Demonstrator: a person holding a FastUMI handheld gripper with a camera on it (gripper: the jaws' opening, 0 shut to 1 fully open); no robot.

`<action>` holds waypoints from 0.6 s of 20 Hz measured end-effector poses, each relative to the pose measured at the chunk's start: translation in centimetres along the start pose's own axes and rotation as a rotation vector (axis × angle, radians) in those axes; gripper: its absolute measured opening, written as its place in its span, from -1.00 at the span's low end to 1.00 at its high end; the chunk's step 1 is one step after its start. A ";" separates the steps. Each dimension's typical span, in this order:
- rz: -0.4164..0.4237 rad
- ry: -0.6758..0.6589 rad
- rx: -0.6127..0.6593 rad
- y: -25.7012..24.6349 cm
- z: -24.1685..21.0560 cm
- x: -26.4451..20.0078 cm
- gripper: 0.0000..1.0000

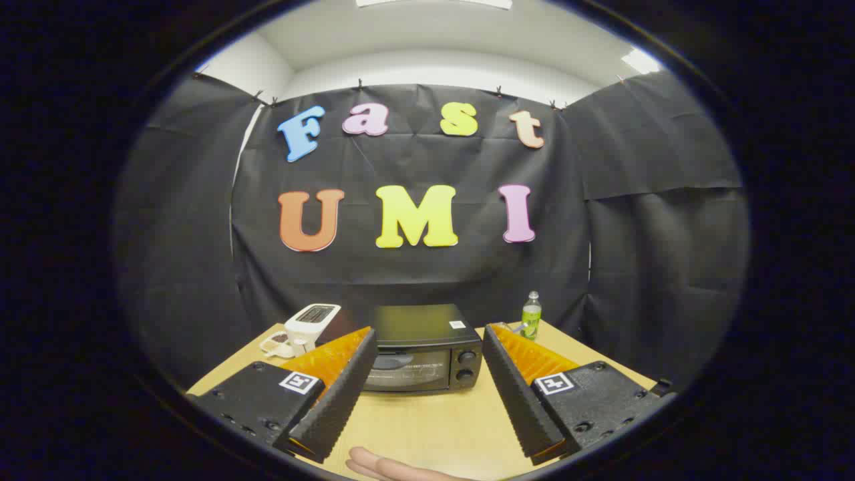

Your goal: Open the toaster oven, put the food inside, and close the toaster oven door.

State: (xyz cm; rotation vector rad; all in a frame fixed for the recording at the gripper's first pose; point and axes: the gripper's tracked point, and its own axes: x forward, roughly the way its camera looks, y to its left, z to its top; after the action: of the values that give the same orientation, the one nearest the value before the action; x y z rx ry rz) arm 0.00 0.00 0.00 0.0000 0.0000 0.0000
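Straight ahead past the gripper [427,437], black toaster oven [422,347] parked at the far end of the desk [427,421], door shut, two knobs down its right side. Jaws spread wide open, gripping nothing, hanging above the bare wood with the oven framed in the gap between them and sitting well beyond the tips. Plenty of open desk between the fingertips and the oven front, no clutter in that lane. Off to the oven's left, a white toaster [310,324] near the desk's left edge with a small white dish [277,342] of something dark just beside it. On the right, a green bottle [531,315] standing upright near the back right edge, apart from the oven. Down low between the fingers, a bit of somebody's hand [387,467] poking over the near edge of the desk.
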 end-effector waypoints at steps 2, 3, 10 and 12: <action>-0.002 -0.008 0.004 -0.3 0.2 -0.1 1.00; 0.003 -0.013 0.004 -0.3 0.3 -0.2 1.00; 0.012 -0.028 0.008 -1.1 0.5 -0.8 1.00; 0.021 -0.016 0.018 -1.0 0.1 -0.4 1.00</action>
State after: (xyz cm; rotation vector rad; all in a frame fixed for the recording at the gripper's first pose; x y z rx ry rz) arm -0.43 -0.95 0.15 0.0179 -0.0162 0.0207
